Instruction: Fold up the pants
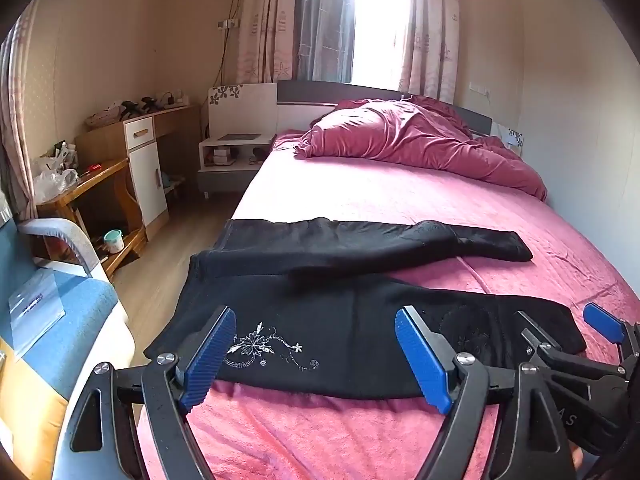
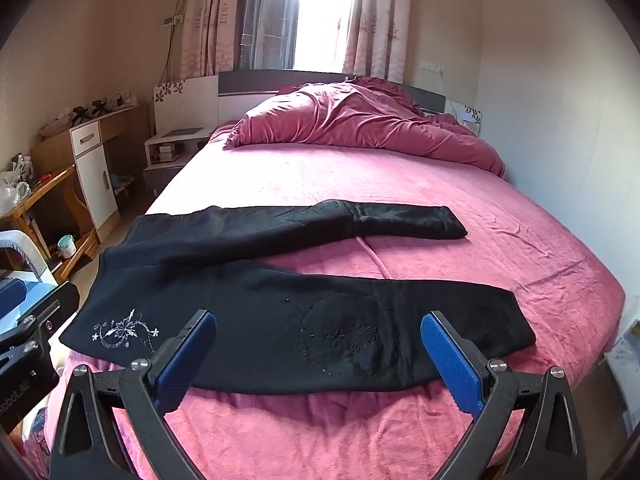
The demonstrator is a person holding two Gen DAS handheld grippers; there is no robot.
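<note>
Black pants [image 1: 340, 320] [image 2: 280, 312] lie spread flat across the near end of a pink bed [image 1: 400, 200] [image 2: 360, 184], waist at the left bed edge, both legs running right and splayed apart. A white flower embroidery [image 1: 264, 350] [image 2: 124, 332] marks the near hip. My left gripper [image 1: 316, 352] hovers open above the near leg by the waist, nothing between its blue pads [image 1: 212, 356]. My right gripper [image 2: 320, 360] hovers open over the near leg's knee patch, also empty. The right gripper [image 1: 572, 344] shows at the lower right of the left wrist view.
A crumpled dark pink duvet [image 1: 412, 140] [image 2: 360, 124] fills the head of the bed. Left of the bed are wooden floor [image 1: 168, 248], a nightstand [image 1: 232, 152], a desk with a white cabinet [image 1: 144, 160], a wooden side table and a blue-cushioned chair [image 1: 60, 312].
</note>
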